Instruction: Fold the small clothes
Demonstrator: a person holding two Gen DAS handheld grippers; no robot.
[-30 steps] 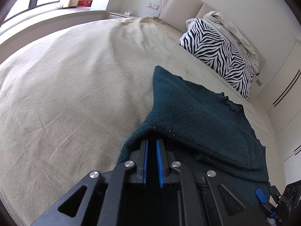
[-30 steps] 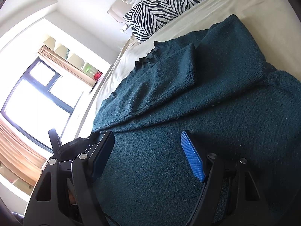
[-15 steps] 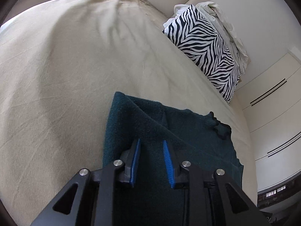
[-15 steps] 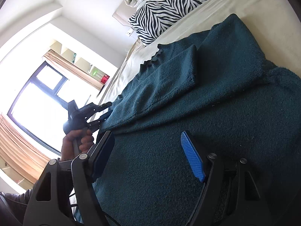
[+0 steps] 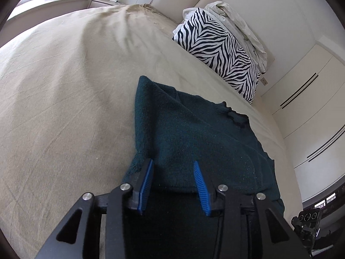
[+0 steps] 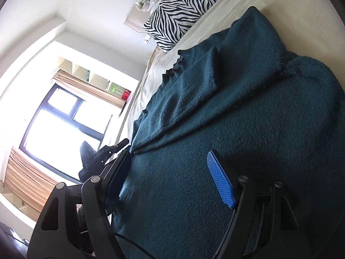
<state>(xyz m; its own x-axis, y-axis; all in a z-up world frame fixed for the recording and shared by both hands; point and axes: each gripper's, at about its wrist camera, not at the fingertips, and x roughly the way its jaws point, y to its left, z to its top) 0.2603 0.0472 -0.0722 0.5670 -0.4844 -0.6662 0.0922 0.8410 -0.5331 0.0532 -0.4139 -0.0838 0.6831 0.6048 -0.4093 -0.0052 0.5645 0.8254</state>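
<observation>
A dark teal knitted sweater [image 5: 194, 138] lies on the beige bed, with one sleeve folded across its body [image 6: 194, 82]. My left gripper [image 5: 173, 164] is open and empty just above the sweater's near edge, jaws apart over the cloth. My right gripper [image 6: 168, 157] is open wide and empty, low over the sweater's lower body [image 6: 237, 142]. The left gripper also shows in the right wrist view [image 6: 103, 153], at the sweater's left edge.
The beige bed sheet [image 5: 64, 86] spreads wide to the left of the sweater. A zebra-striped pillow [image 5: 220, 49] and crumpled white bedding [image 5: 235, 19] lie at the headboard. White wardrobe doors [image 5: 312, 99] stand at the right. A bright window [image 6: 56, 125] is beyond the bed.
My left gripper, shut on the sweater's edge a second ago, has let go and opened, leaving the cloth lying flat. My right gripper stays open and has barely moved.
</observation>
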